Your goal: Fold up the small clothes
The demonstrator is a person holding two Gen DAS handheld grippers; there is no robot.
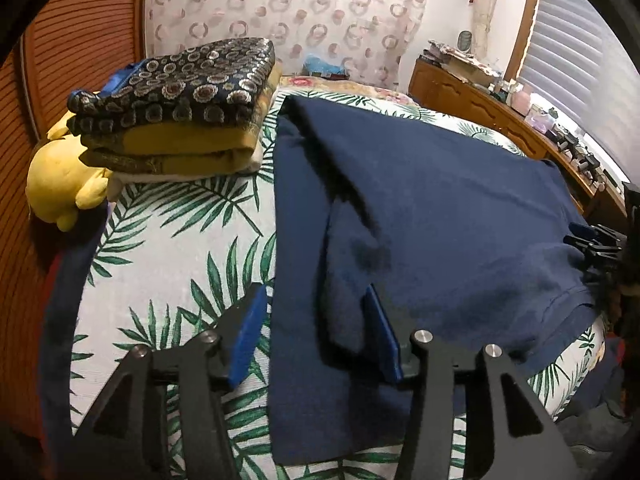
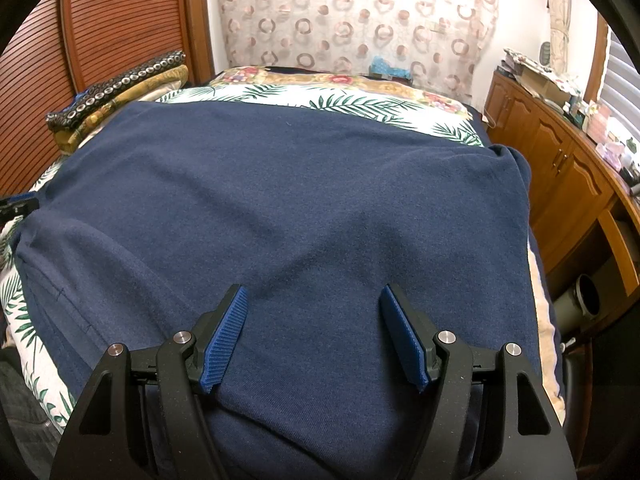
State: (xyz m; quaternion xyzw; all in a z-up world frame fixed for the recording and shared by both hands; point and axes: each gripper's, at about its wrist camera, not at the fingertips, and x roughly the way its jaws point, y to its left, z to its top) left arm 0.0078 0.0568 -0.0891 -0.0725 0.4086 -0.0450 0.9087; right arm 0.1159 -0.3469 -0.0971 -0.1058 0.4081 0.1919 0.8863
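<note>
A navy blue garment point(image 1: 432, 216) lies spread on the palm-leaf bedsheet point(image 1: 168, 248), with a fold of cloth turned in along its left side. My left gripper point(image 1: 316, 300) is open and empty, low over the garment's left edge, one blue pad over the sheet and one over the cloth. In the right wrist view the garment point(image 2: 288, 200) fills the middle. My right gripper point(image 2: 314, 296) is open and empty just above its near part. The right gripper also shows at the right edge of the left wrist view point(image 1: 596, 240).
A stack of folded patterned and mustard cloths point(image 1: 180, 112) sits at the bed's far left, on a yellow plush toy point(image 1: 64, 184). A wooden louvred door point(image 2: 100, 32) is at left. A wooden cabinet point(image 2: 560, 168) with clutter runs along the right.
</note>
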